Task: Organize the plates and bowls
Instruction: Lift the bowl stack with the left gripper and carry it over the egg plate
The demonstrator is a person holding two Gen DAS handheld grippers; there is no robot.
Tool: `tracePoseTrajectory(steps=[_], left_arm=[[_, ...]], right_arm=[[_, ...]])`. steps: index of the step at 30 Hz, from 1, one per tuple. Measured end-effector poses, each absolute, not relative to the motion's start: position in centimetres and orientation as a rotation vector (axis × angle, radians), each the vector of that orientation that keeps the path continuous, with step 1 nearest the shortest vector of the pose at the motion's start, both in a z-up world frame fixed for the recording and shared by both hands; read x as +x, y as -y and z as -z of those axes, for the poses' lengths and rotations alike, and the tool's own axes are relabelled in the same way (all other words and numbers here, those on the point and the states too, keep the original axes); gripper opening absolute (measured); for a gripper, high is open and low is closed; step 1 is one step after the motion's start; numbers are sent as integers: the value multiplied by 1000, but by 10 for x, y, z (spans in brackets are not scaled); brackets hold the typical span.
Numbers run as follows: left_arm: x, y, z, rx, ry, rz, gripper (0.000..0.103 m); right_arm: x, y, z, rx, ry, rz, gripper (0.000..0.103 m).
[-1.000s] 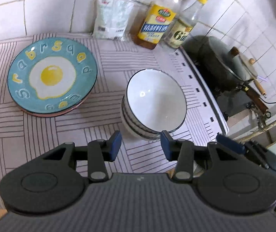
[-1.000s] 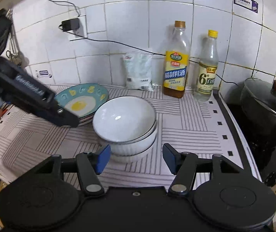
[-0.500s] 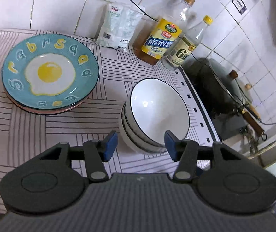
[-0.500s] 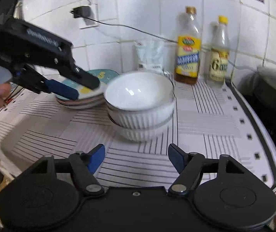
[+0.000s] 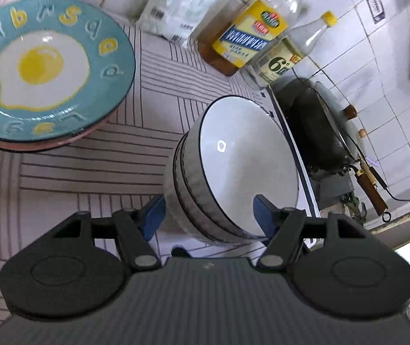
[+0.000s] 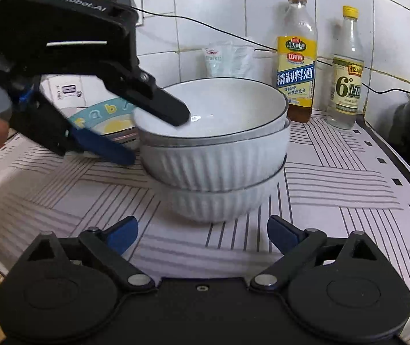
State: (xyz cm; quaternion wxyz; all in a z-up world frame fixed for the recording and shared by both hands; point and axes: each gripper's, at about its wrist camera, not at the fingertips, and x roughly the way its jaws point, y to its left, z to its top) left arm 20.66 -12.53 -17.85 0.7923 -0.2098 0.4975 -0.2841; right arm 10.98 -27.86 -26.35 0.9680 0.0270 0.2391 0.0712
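Observation:
A stack of white ribbed bowls (image 5: pixel 242 166) (image 6: pixel 219 143) stands on the striped counter mat. My left gripper (image 5: pixel 209 212) is open, its fingers straddling the near rim of the stack: in the right wrist view one finger (image 6: pixel 159 106) reaches over the top bowl's rim and the other (image 6: pixel 104 146) lies outside the wall. A teal plate with a fried-egg picture (image 5: pixel 41 69) tops a plate stack to the left (image 6: pixel 104 118). My right gripper (image 6: pixel 202 234) is open and empty, just in front of the bowls.
Two bottles (image 5: pixel 248 37) (image 6: pixel 345 69) and a white bag (image 5: pixel 176 3) stand against the tiled wall. A dark lidded pot (image 5: pixel 325 126) sits on the stove to the right of the mat's edge.
My left gripper has come down and forward onto the bowl stack's rim. My right gripper has moved closer to the bowls and lower. The bowls and plates have not moved.

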Motion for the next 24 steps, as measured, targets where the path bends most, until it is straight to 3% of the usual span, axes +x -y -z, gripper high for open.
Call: tracePoseTrajectory(steps=[8,13,24], left_arm=[[222,135,185,-411,-1052,579,58],[224,139,189,-340,-1035,571,42],[221,140,187,-305,-1030,592,41]], right_arm=[[137,288,263,57,-476,-218,101],[145,291,265,63,-472,-265,102],[147,292,267,49,-457,-282,102]])
